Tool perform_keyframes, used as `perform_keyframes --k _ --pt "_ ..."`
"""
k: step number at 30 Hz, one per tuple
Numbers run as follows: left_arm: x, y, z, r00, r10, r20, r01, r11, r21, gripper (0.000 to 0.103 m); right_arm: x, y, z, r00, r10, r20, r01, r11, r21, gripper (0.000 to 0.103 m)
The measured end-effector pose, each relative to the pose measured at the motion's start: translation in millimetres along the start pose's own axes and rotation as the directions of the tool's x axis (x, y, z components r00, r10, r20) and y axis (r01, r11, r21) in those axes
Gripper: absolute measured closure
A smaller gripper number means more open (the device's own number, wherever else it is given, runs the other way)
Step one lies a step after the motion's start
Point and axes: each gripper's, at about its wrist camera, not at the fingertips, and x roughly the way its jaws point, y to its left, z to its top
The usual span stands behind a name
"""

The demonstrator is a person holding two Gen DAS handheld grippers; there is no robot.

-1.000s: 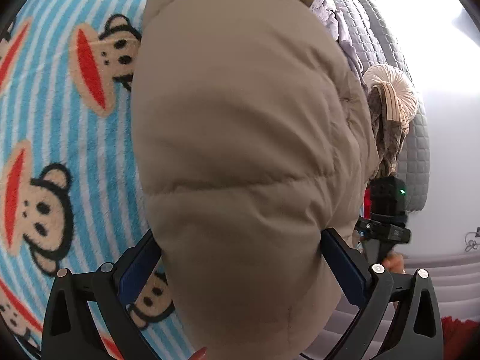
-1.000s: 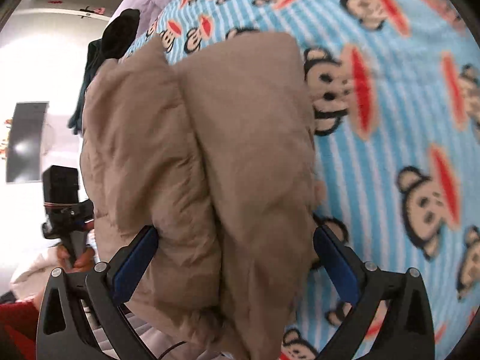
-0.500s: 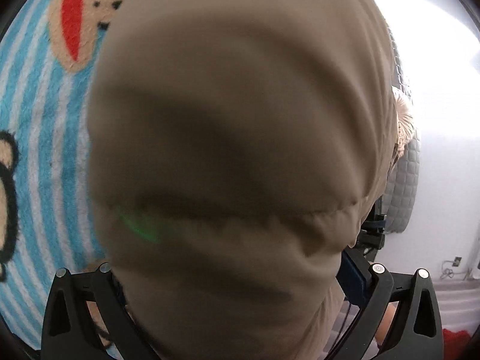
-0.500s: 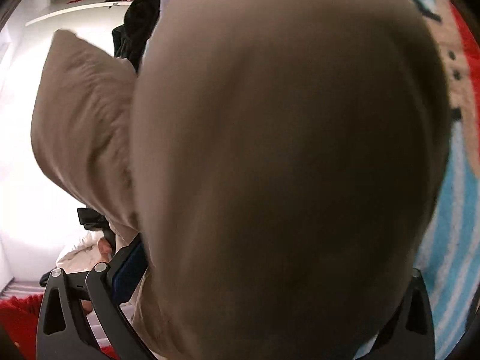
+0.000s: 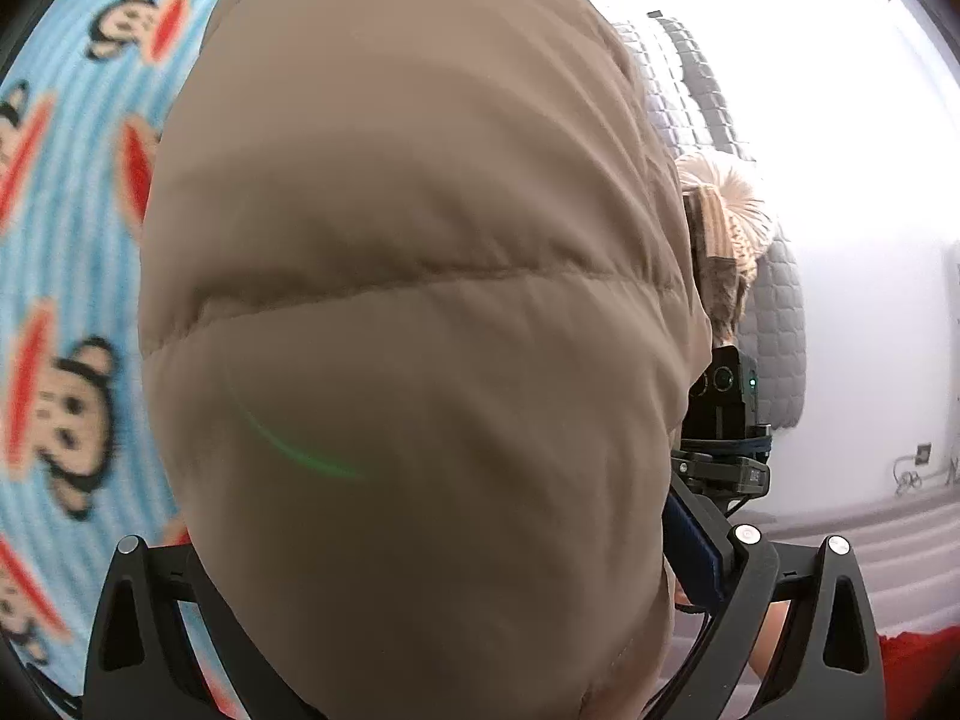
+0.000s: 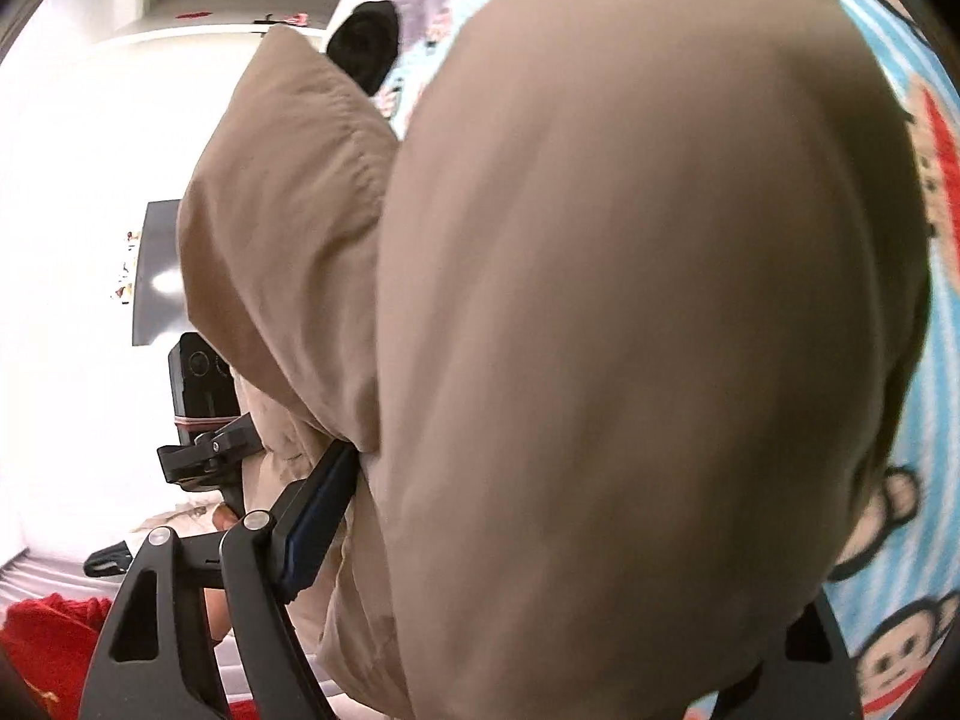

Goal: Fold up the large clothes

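Observation:
A tan puffer jacket [image 5: 420, 312] fills the left wrist view, bulging between the fingers of my left gripper [image 5: 432, 546]; the blue right pad [image 5: 690, 540] presses its side and the left finger is hidden under the fabric. In the right wrist view the same jacket [image 6: 630, 330] bulges over my right gripper [image 6: 540, 510], whose blue left pad [image 6: 318, 516] presses into a fold; the right finger is hidden. Both grippers hold the jacket above the blanket.
A blue striped blanket with monkey faces [image 5: 54, 240] covers the bed, and shows at the right of the right wrist view [image 6: 936, 312]. A grey quilted headboard [image 5: 774, 312], a knit hat [image 5: 732, 210], dark clothes [image 6: 366, 48] and red fabric [image 6: 48, 642] lie around.
Both grippers closed in on the jacket and lifted it; the fabric now bulges toward both cameras and hides most of the fingers. The blanket looks farther away.

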Motion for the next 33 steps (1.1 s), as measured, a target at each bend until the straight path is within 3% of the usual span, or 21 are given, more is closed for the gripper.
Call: perform_keyframes --k 4,13,16,20,24,27,28,31,32,33 --pt "-52 17 -1 1.000 0.004 0.022 -0.005 1.000 0.030 0.003 29 43 -12 1.000 -0.003 0.020 0.004 0.999 -0.042 0.022" --pt "-188 101 2 0.987 0.099 0.123 -0.099 0.995 -0.009 0.003 170 135 8 0.999 0.022 -0.044 -0.027 0.993 -0.115 0.022" --pt "-208 135 15 0.981 0.134 0.143 -0.133 0.991 -0.014 0.003 216 151 29 0.999 -0.001 -0.053 -0.006 0.991 -0.131 0.022" --pt "-205 188 26 0.975 0.178 0.131 -0.168 0.982 -0.080 0.003 267 145 50 0.992 -0.110 -0.062 0.104 0.991 -0.087 0.020" --pt "-212 210 14 0.972 0.181 0.151 -0.159 0.976 -0.150 0.003 264 132 49 0.985 -0.152 -0.077 0.149 0.988 -0.036 0.018" --pt "-240 198 -4 0.939 0.259 0.227 -0.224 0.960 -0.168 0.003 239 141 40 0.972 -0.222 -0.072 0.218 0.974 -0.069 0.018" --pt "-254 193 -10 0.921 0.283 0.270 -0.243 0.955 -0.172 0.003 231 146 40 0.968 -0.244 -0.060 0.240 0.968 -0.075 0.018" --pt "-293 184 -14 0.879 0.310 0.362 -0.259 0.948 -0.184 0.003 188 164 23 0.956 -0.291 0.039 0.293 0.952 -0.093 0.018" --pt "-301 184 -13 0.870 0.314 0.381 -0.264 0.948 -0.178 0.003 174 174 15 0.951 -0.299 0.080 0.307 0.946 -0.105 0.022" --pt "-313 184 -6 0.860 0.322 0.395 -0.281 0.946 -0.160 0.003 164 185 7 0.948 -0.296 0.113 0.309 0.943 -0.121 0.033"
